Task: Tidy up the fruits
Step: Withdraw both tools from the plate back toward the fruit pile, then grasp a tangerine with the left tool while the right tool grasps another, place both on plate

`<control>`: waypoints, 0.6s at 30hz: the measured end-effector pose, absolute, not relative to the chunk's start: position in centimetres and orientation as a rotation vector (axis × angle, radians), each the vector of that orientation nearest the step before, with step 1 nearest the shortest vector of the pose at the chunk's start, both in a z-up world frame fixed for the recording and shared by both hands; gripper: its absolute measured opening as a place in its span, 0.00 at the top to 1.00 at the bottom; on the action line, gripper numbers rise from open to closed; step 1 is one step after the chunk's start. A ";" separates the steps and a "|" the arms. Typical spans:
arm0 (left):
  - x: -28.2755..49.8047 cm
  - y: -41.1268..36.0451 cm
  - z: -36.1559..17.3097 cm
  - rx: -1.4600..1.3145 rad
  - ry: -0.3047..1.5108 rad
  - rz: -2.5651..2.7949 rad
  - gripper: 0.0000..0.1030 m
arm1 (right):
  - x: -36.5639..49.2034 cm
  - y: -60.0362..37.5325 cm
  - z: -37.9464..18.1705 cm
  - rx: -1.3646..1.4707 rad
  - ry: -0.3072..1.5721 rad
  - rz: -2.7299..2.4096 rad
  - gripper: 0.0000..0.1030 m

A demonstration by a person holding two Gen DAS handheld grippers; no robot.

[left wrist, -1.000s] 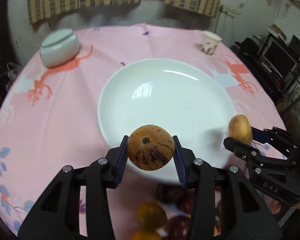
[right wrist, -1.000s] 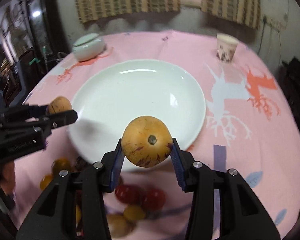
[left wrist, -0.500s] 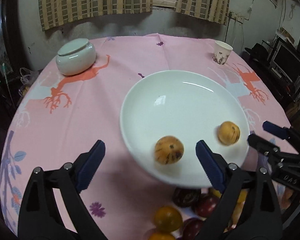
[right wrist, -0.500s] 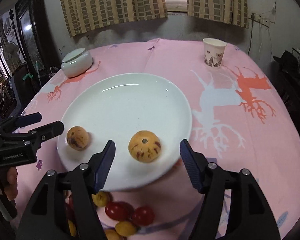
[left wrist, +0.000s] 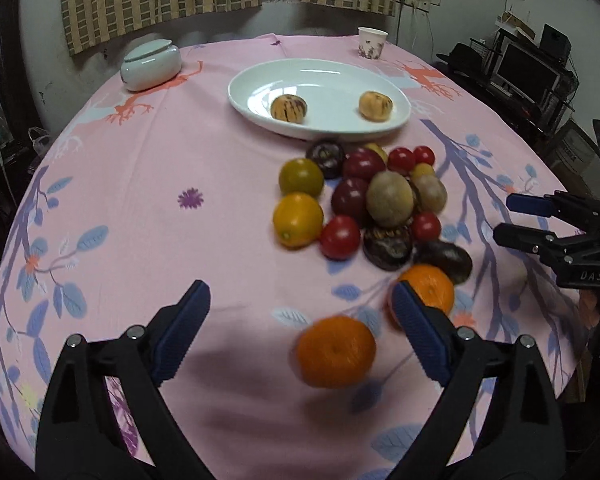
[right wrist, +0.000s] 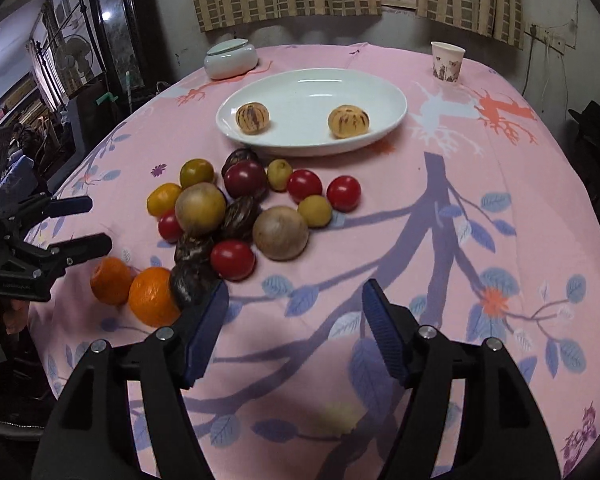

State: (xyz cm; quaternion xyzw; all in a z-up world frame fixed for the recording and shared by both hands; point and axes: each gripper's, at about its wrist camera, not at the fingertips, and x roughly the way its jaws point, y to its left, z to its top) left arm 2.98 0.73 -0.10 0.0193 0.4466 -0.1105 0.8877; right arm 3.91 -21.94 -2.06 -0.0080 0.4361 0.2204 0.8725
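two striped yellow-brown round fruits lying apart in the white oval ceramic plate [left wrist: 260, 80] at the far middle of the round table with the pink leaf-and-branch printed cloth [left wrist: 140, 200]: left striped fruit [left wrist: 288, 108] toward the plate's near left, right striped fruit [left wrist: 375, 106] toward its near right. just in front of the plate, a loose pile of mixed small fruits [right wrist: 240, 208]: red tomatoes, dark purple wrinkled ones, yellow-green rounds, two dull tan balls, all close together, many touching. two bright orange mandarins at the pile's near edge, nearer mandarin [left wrist: 335, 351] blurred, farther mandarin [left wrist: 428, 294] partly behind a blue pad. left black two-finger gripper with blue pads [left wrist: 300, 332] spread wide over the near cloth, nothing between the pads pressed or held; the blurred mandarin showing in the gap on the cloth. right black two-finger gripper with blue pads [right wrist: 294, 328] parted moderately, jaws just opened a little further, only bare cloth between them. pale green lidded ceramic jar [left wrist: 151, 64] at the far left, printed paper cup [left wrist: 372, 42] at the far right.
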 end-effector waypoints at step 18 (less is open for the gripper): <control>1.5 0.4 -3.0 -0.048 0.888 -0.284 0.59 | -0.6 -14.5 -3.1 0.020 0.985 0.741 0.32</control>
